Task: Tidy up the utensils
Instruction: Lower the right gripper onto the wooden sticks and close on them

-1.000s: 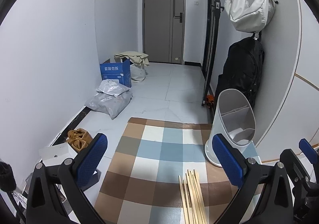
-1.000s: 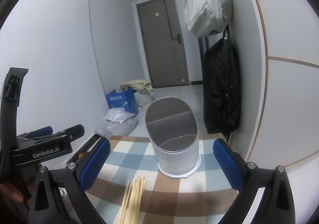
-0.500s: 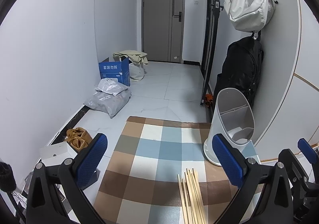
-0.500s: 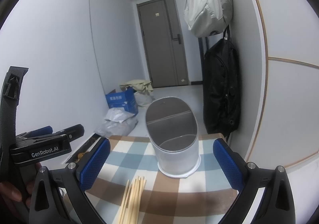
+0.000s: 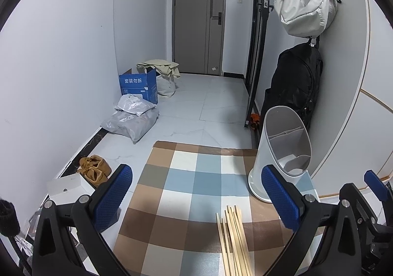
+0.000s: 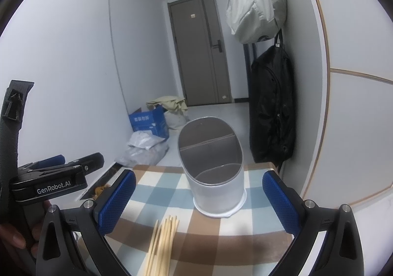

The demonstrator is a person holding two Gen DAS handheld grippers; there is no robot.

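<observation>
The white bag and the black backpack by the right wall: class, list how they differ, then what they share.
1. The white bag is pale and slouchy; the black backpack is dark and longer.
2. The white bag hangs higher up; the black backpack hangs below it, behind the utensil holder.
Shared: both hang against the same wall.

The left gripper (image 5: 197, 198) has a black plastic frame with triangular cut-outs in each arm, silver screw heads at the joints, and two fingers faced with blue pads (image 5: 111, 197) of knurled, diamond-textured rubber. The right gripper (image 6: 199, 198) is built the same: black arms, round silver screws, blue textured pads (image 6: 280, 201). Seen from the right wrist, the left gripper's black body carries white "GenRobot.AI" lettering and a black strap. A hand (image 6: 14, 239) shows beneath it.
</observation>
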